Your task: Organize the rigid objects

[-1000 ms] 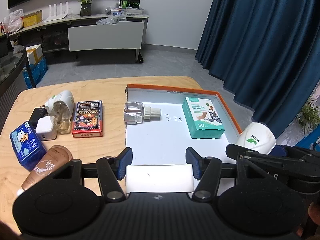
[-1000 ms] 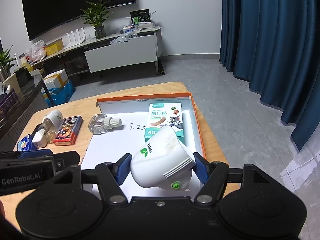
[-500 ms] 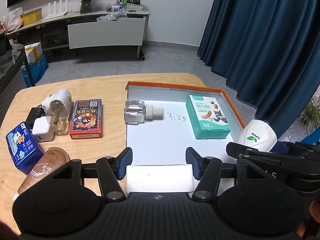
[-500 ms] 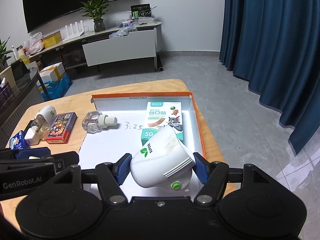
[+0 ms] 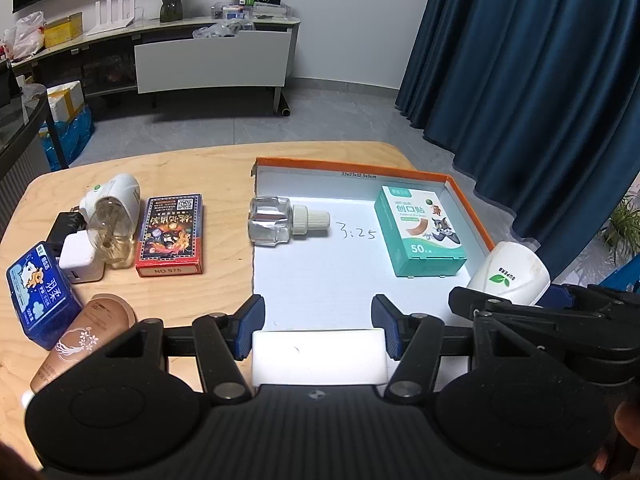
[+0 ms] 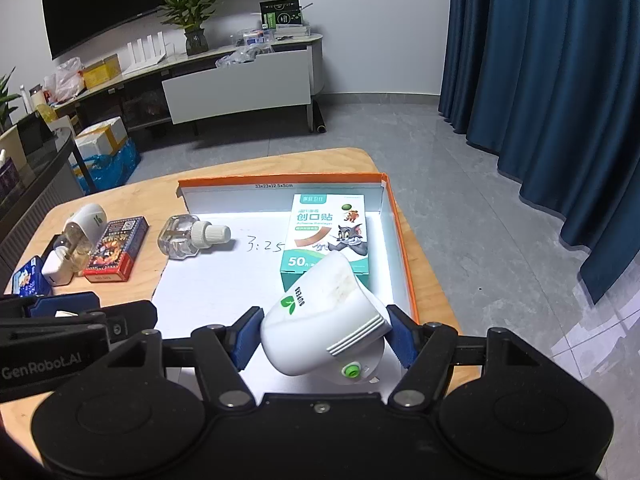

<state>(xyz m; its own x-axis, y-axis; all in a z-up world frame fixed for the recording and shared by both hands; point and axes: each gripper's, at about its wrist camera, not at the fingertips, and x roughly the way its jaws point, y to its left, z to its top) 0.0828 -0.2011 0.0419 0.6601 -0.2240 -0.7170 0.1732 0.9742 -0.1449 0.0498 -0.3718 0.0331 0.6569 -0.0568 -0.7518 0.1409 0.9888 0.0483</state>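
Meanwhile the right gripper (image 6: 323,336) stays clamped on the white plug-in vaporizer (image 6: 320,326), its blue pads (image 6: 246,336) pressed against both sides, and compared with a second ago the view has drawn back a little, so the tray (image 6: 400,236) contents sit slightly farther off. The vaporizer hangs tilted over the tray's near right corner, long axis running from near right to far left, rounded leaf-marked end aimed far-left and green button near. Its far end overlaps the near edge of the teal bandage box (image 6: 326,236) from this view; whether they touch is unclear. The left gripper (image 5: 318,326) holds nothing, jaws spread wide over the tray's near edge, as before. Farther left in the tray, the clear refill bottle (image 5: 276,220) lies on its side, cap pointing right.
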